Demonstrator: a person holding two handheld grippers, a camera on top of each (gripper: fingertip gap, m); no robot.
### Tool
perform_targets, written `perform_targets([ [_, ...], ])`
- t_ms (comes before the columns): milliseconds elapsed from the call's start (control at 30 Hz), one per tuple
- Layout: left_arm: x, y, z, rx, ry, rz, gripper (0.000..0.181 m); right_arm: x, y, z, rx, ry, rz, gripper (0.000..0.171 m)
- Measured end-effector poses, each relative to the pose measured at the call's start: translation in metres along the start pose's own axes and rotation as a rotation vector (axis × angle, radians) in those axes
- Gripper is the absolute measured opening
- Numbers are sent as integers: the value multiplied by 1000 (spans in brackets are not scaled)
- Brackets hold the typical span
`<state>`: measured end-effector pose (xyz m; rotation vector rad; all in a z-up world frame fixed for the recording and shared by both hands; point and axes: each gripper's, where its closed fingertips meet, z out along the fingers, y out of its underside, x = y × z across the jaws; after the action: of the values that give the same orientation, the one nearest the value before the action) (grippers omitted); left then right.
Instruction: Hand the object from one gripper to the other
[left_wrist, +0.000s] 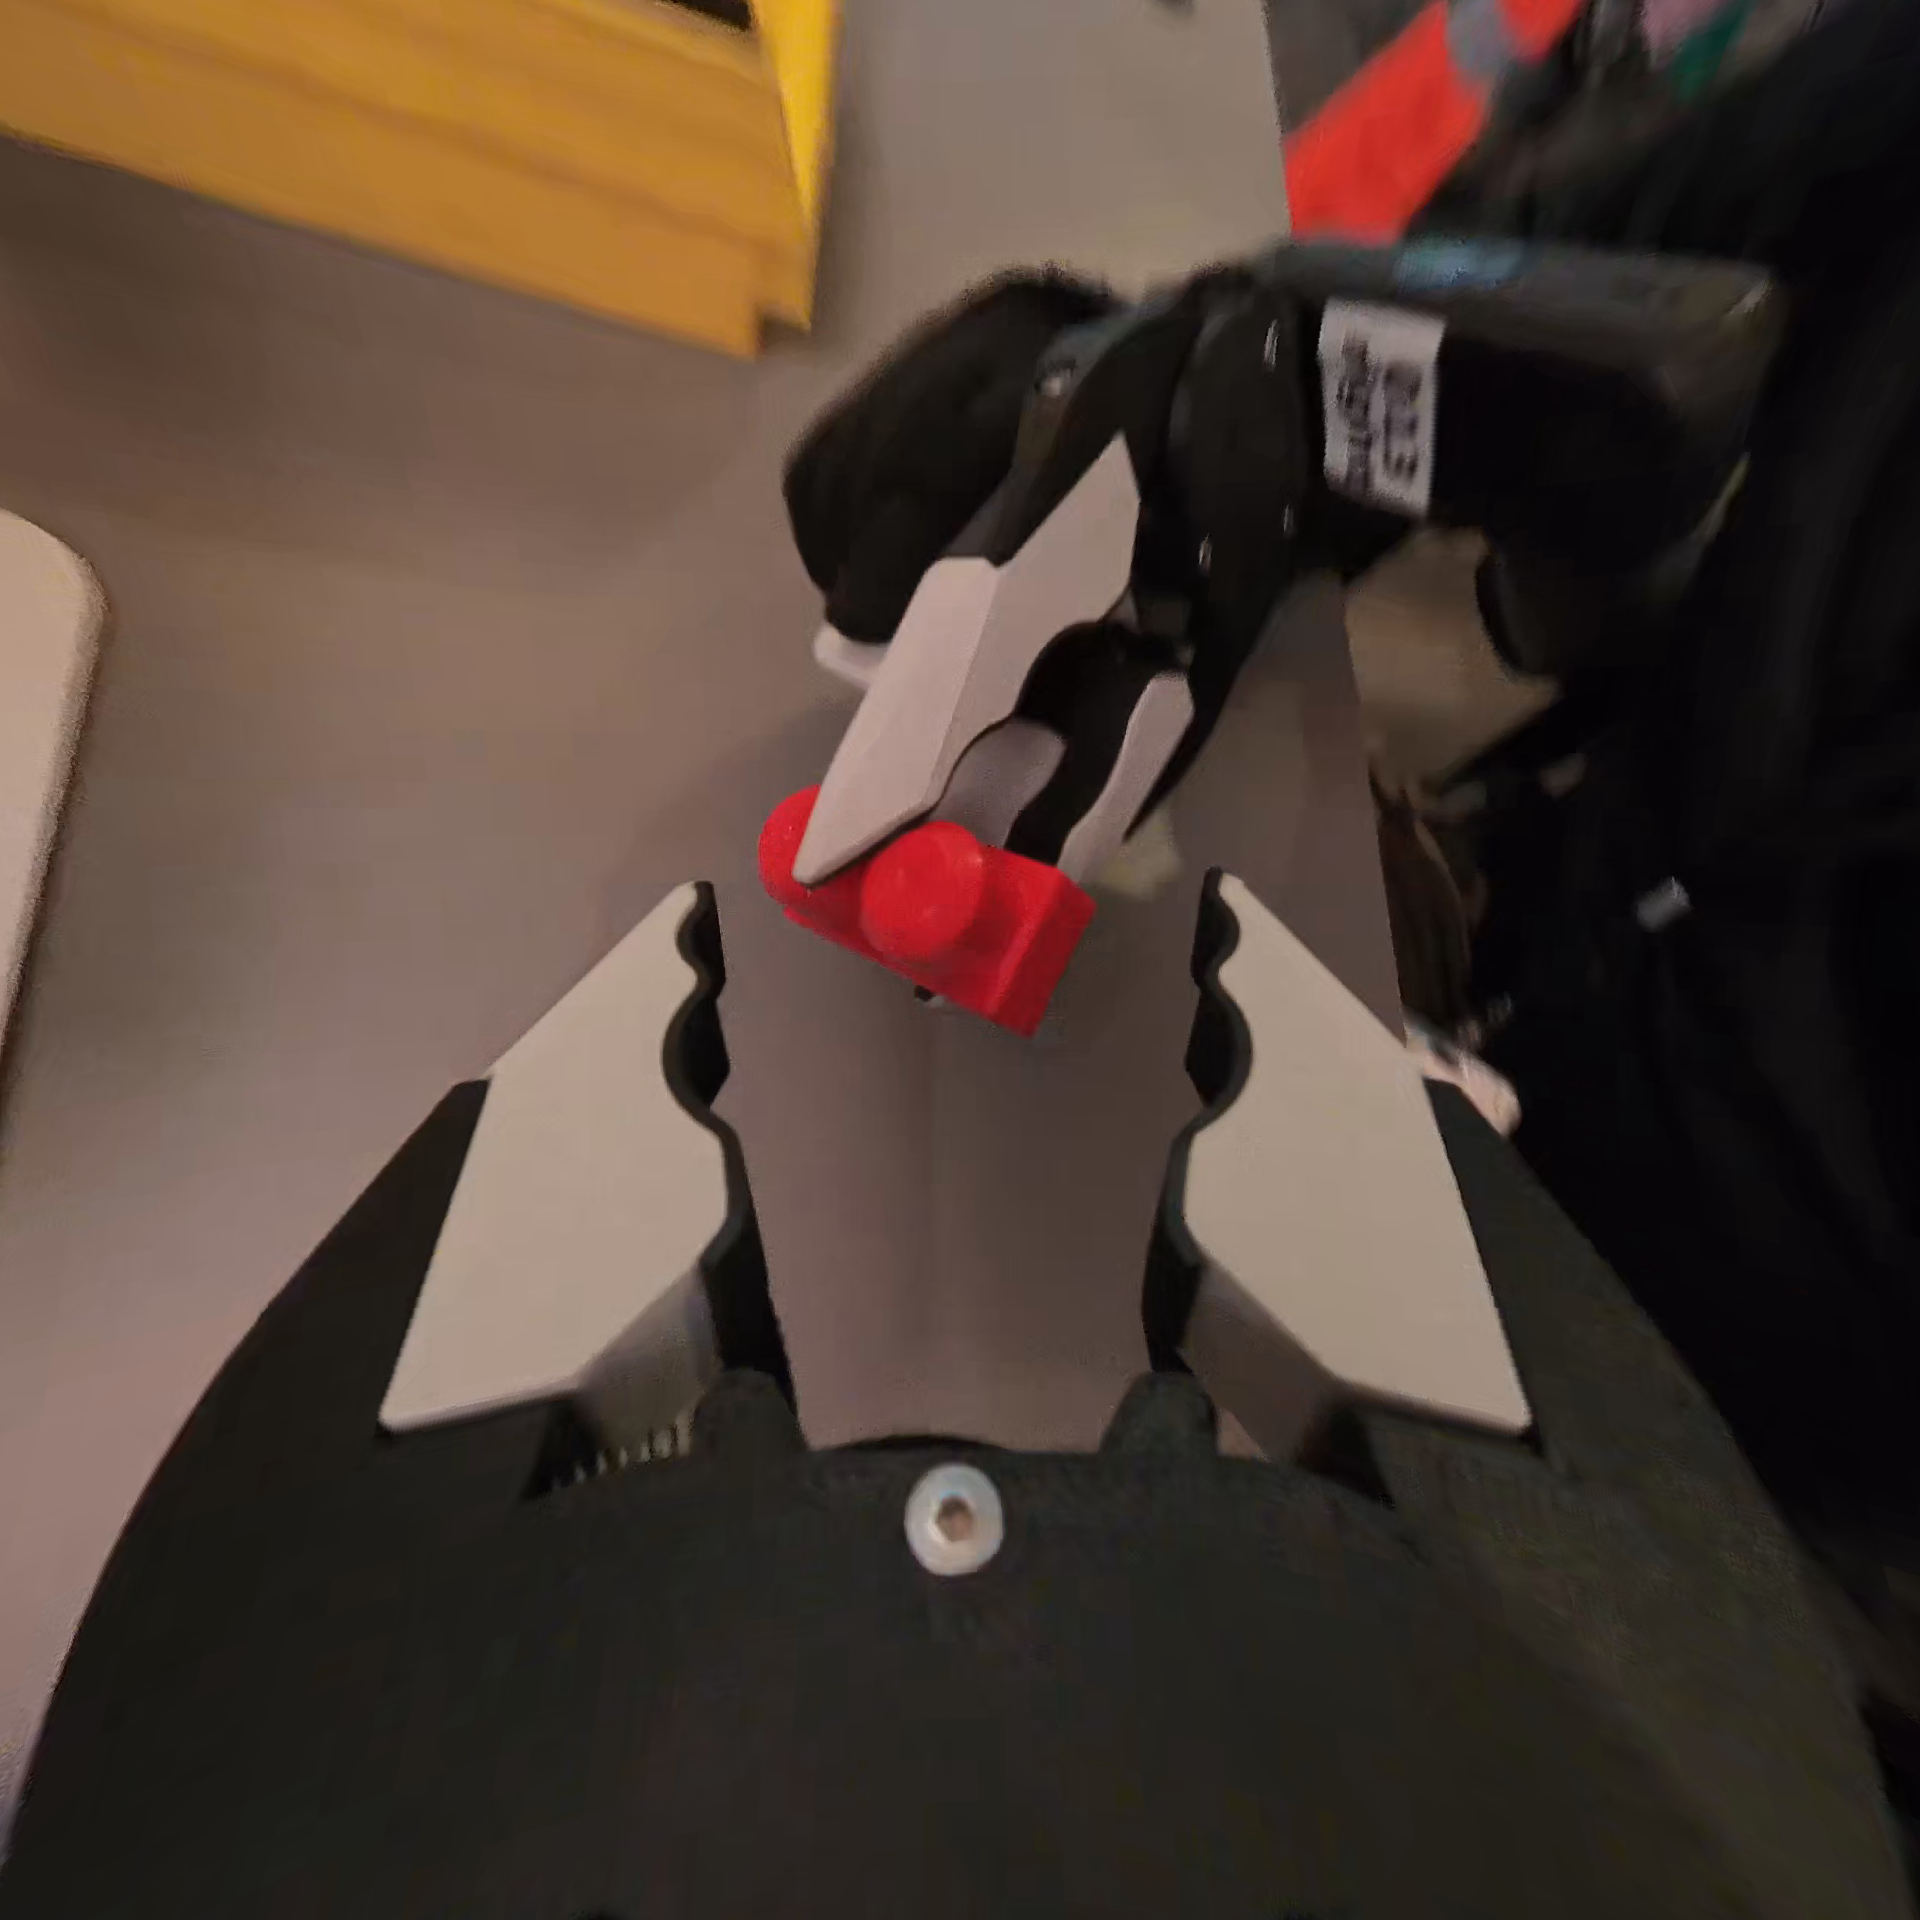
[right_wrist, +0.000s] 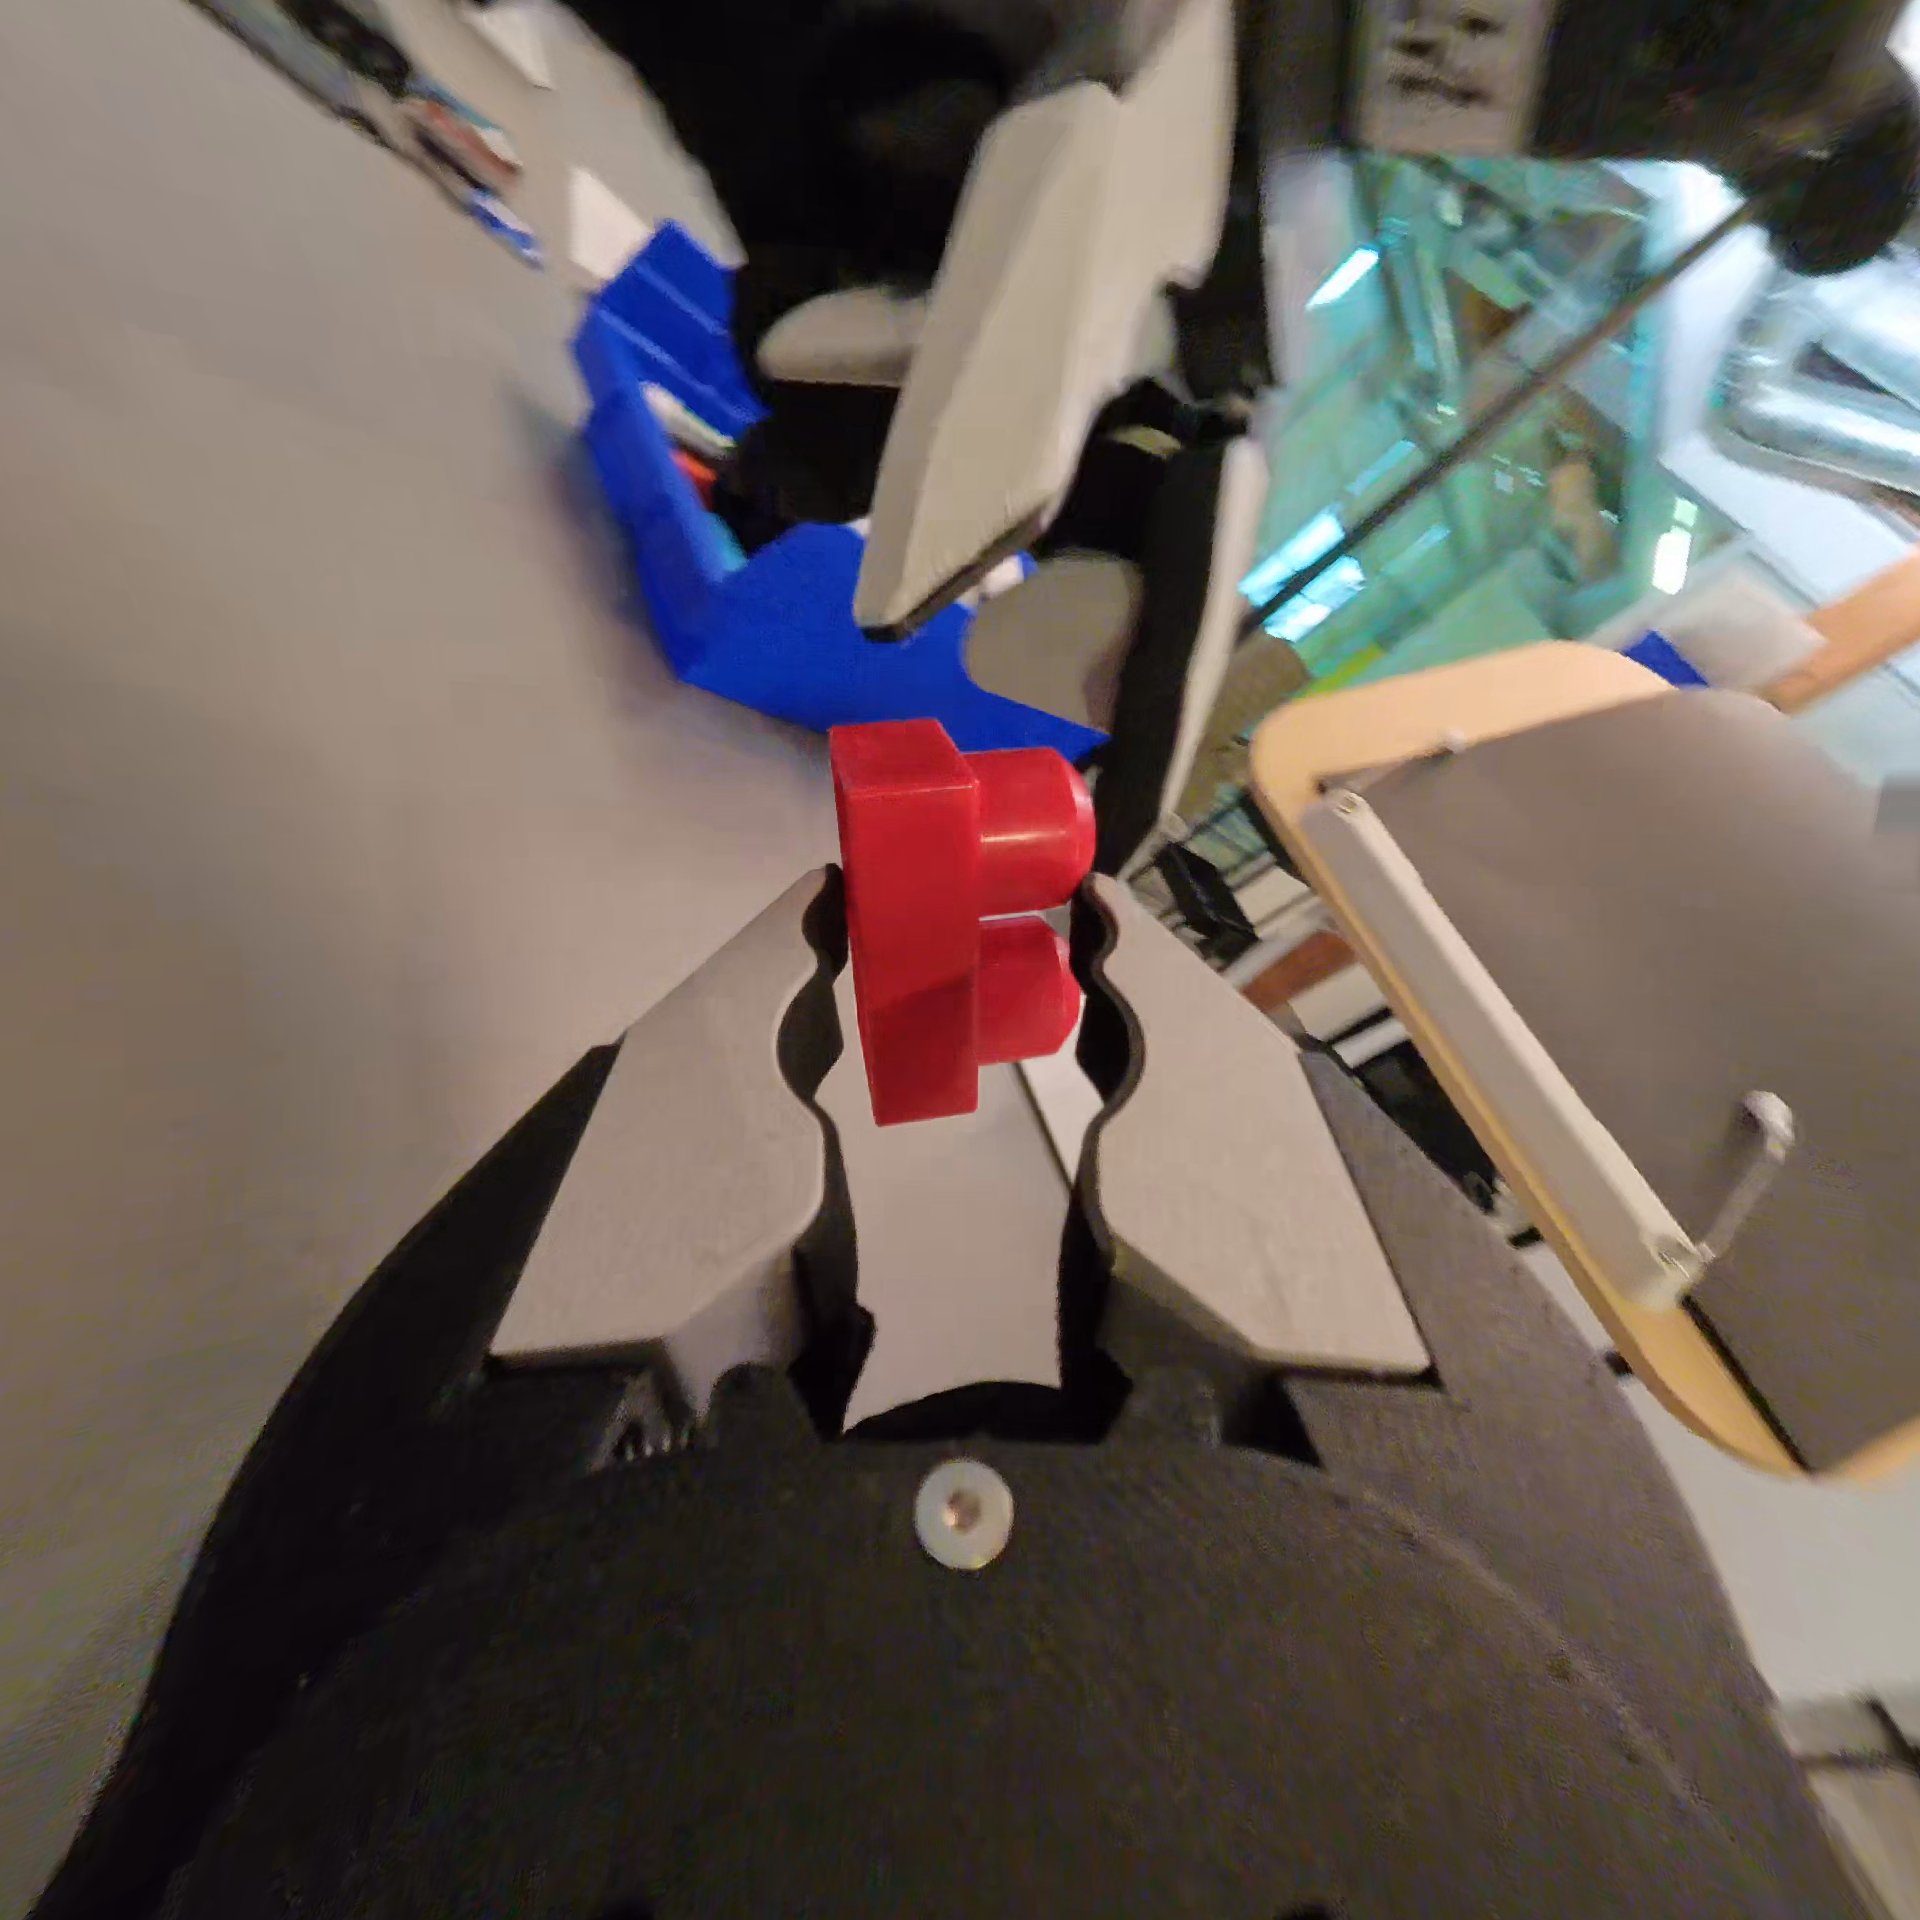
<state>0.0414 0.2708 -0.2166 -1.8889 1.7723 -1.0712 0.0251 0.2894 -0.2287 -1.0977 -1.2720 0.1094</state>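
We are midway through the handover, by our reading: the right gripper (right_wrist: 956, 883) is clamped on the red block (right_wrist: 940, 914), one finger against its flat base and the other against a stud, holding it in the air above the grey table (right_wrist: 260, 623), not on it. The left gripper (left_wrist: 956, 883) stands wide apart and empty, its tips just short of the block (left_wrist: 925, 914), which sits level with the gap. Next we would ease the left one forward until the block sits between its pads, close it on the free end, then open the right.
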Motion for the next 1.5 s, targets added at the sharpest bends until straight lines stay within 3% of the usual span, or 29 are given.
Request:
perform_targets([
  [167, -21, -28, -7, 355, -191, -69, 86, 45, 16, -10, -60, 230, 45, 41],
  [367, -43, -47, 1, 616, -341, -244, 74, 62, 24, -16, -147, 335, -64, 41],
  [600, -45, -60, 16, 680, -444, -254, 58, 71, 27, -21, -212, 393, -166, 41],
  [767, -45, -62, 22, 673, -474, -252, 37, 72, 27, -20, -230, 402, -197, 41],
  [900, -46, -61, 22, 663, -493, -242, 36, 71, 28, -19, -231, 394, -183, 41],
  [1100, -49, -48, 12, 566, -496, -150, 36, 52, 19, -11, -62, 187, 36, 58],
  [1200, -50, -41, -3, 525, -492, -82, 35, 50, 12, -14, 70, 67, 269, 57],
  [1333, -39, -45, -21, 595, -393, -48, 35, 63, 5, -24, 248, -7, 569, 51],
  [1500, -15, -50, -21, 645, -216, 31, 36, 61, -4, -31, 419, -154, 788, 43],
])
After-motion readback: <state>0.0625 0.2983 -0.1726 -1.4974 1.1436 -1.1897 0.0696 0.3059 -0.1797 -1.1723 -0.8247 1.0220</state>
